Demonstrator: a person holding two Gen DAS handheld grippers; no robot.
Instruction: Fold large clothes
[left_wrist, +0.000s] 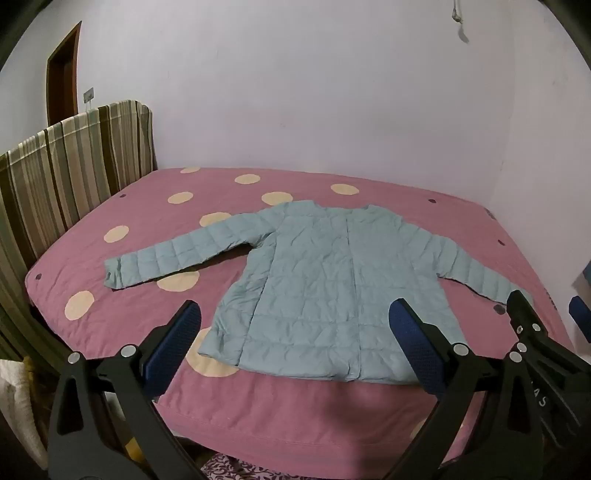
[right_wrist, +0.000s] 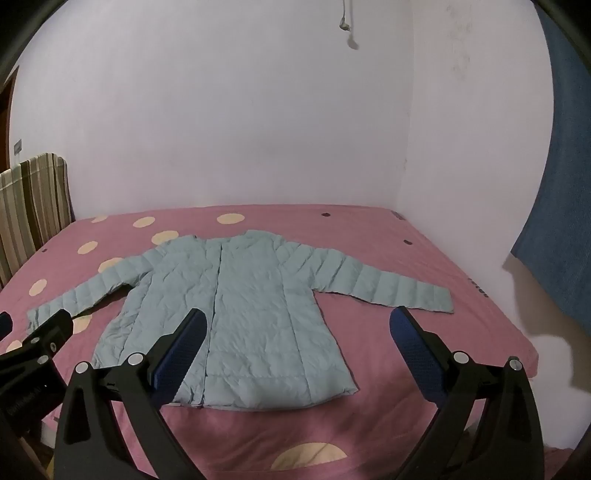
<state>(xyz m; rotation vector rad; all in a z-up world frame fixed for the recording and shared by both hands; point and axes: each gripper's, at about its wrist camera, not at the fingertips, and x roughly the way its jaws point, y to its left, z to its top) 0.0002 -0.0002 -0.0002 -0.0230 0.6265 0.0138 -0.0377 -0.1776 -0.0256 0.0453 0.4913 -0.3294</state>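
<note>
Pink quilted bedspread with cream polka dots (left_wrist: 155, 206) and a few small dark dots, covering whole bed. Striped brown-green-cream fabric-covered headboard (left_wrist: 70, 162) upright at bed's left end, against pale lilac-white wall (left_wrist: 295, 92). Brown wooden door frame (left_wrist: 62, 70) behind it, small wall switch plate (left_wrist: 88, 95) just beside. Cord with pendant end (right_wrist: 345, 24) hanging on far wall. Blue textured curtain (right_wrist: 557, 206) hanging at right, off bed's far corner.

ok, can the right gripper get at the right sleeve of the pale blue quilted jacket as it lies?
Probably yes. The right gripper is open and empty above the near edge of the pink dotted bed. The right sleeve of the pale blue quilted jacket lies flat and spread out, with nothing between them.
</note>
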